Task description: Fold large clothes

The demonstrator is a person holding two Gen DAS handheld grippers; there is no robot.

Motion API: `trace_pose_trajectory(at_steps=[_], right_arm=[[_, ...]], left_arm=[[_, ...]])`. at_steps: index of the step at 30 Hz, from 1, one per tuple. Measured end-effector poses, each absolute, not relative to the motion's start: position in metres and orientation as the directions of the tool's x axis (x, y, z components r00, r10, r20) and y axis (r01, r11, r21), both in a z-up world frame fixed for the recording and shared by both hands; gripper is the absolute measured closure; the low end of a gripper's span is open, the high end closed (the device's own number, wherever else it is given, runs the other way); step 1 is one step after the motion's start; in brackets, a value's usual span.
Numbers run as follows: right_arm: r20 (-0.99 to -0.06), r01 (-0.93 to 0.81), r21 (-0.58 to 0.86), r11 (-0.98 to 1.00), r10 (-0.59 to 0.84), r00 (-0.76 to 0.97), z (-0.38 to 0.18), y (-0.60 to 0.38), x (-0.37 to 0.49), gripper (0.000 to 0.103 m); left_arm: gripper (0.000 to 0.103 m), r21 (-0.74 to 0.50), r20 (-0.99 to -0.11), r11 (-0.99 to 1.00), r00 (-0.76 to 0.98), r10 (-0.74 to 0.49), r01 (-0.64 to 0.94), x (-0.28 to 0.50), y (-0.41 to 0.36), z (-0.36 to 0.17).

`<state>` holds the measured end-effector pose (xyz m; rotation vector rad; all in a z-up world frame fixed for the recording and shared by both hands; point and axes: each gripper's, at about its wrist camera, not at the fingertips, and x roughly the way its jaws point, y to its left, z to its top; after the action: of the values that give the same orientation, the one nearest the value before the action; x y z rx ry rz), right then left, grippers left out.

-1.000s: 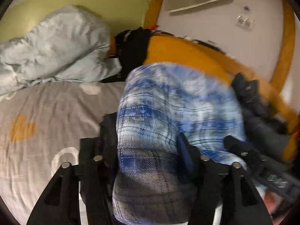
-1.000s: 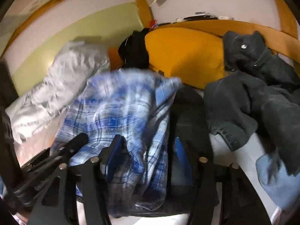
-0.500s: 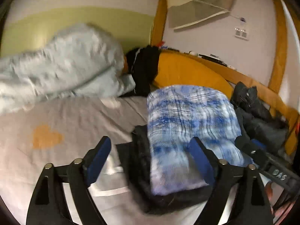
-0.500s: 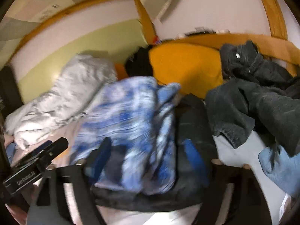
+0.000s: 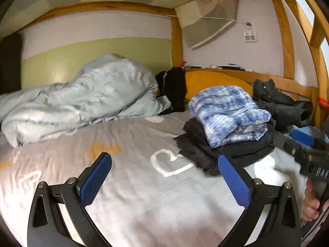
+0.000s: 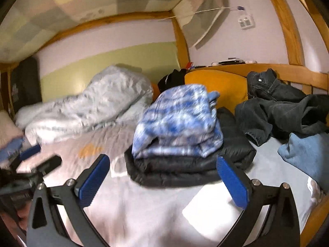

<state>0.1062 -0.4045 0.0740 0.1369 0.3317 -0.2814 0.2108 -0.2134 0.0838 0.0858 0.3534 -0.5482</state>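
The folded blue plaid shirt (image 6: 176, 121) lies on the folded black jacket (image 6: 185, 168) on the bed (image 5: 144, 195). The left hand-held gripper (image 5: 164, 177) and right hand-held gripper (image 6: 162, 175) both gape wide, holding nothing.

A home bedroom, inside a wooden bunk bed frame (image 5: 287, 41). Grey bedsheet (image 5: 133, 164) with heart prints, crumpled pale blue duvet (image 5: 86, 100), orange pillow (image 6: 222, 84). Piles of clothes (image 6: 277, 109) on the mattress, wall socket (image 5: 250, 36), small items on the headboard shelf (image 6: 232, 62).
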Motion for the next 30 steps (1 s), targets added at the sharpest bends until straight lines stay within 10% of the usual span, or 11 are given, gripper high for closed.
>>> trace_pose_trajectory(at_steps=[30], right_arm=[[-0.360, 0.316, -0.039, 0.948, -0.308, 0.880, 0.024, -0.381, 0.125, 0.000]], left_arm=[[0.000, 0.052, -0.277, 0.880, 0.853, -0.442, 0.473, 0.224, -0.204, 0.017]])
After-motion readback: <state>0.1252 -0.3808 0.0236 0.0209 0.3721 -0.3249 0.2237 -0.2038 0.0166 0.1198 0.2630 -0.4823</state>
